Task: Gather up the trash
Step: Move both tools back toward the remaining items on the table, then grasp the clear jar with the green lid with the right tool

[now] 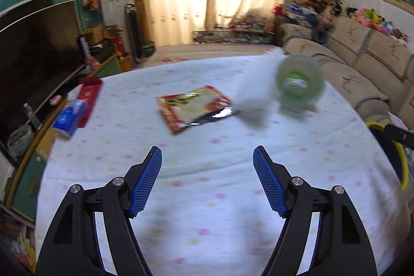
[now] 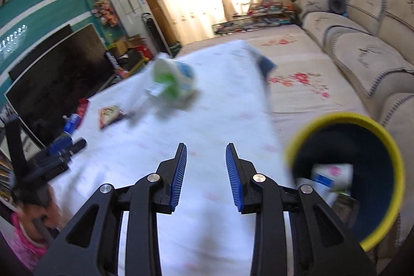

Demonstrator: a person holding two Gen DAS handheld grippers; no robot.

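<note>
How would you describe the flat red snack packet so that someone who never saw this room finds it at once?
Look at the table with the white, dot-patterned cloth. Near its middle lies the flat red snack packet, left of the round green and white container. It is the only flat, glossy thing there; the blue tissue pack at the left edge is thick.

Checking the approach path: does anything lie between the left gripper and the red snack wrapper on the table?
Nothing visible does. The left gripper is open and empty, and only bare flowered tablecloth lies between it and the red snack wrapper. The blurred green container sits off to the wrapper's right.
</note>
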